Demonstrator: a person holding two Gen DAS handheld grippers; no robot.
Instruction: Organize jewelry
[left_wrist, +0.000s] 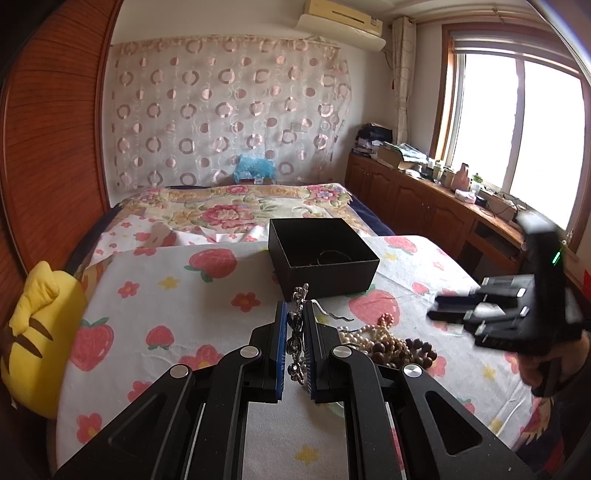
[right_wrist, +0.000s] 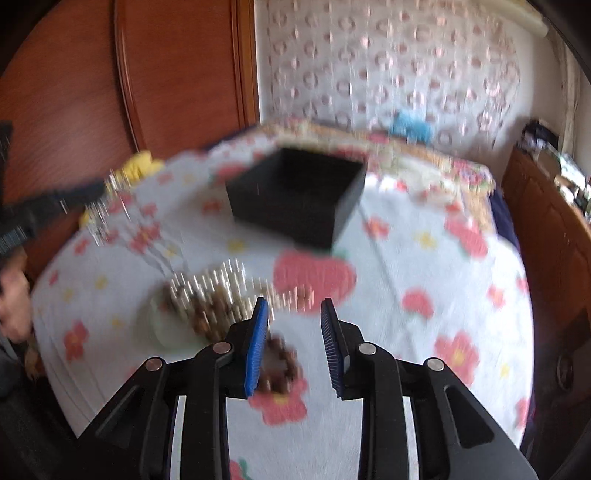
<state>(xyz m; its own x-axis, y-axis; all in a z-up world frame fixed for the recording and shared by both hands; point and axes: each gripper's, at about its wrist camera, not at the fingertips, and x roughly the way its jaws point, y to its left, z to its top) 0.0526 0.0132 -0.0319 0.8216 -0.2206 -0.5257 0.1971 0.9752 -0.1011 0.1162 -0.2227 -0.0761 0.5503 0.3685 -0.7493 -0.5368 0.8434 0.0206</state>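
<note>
Left gripper (left_wrist: 295, 345): jaws closed on a silver ornament (left_wrist: 297, 328), a chain-like metal piece pinched along its length, its tip poking past the fingertips toward 12 o'clock. Held lengthwise, it looks less likely to swing or snag.

Black box (left_wrist: 321, 258): open-topped, on the bench at 12 o'clock from the left gripper, close ahead. A thin dark loop lies on its floor, so it seems to be the collecting place.

Right gripper (right_wrist: 295, 343): jaws apart and holding nothing; this view is blurred by motion. In the left view it hangs at 3 o'clock, above the cloth.

Jewelry pile (left_wrist: 384, 341): pale pearl-like strands and dark brown wooden beads heaped together at the left gripper's 2 o'clock, on the strawberry cloth (left_wrist: 184, 295). A brown bead bracelet (right_wrist: 279, 363) lies just beside the right gripper's left finger.

Yellow cushion (left_wrist: 37, 332): at 9 o'clock, off the bench edge, not involved.

Step in hand: probably carrying the ornament to the box while the free gripper goes for the pile.

Risk: the ornament's loose end could catch on the box rim.
</note>
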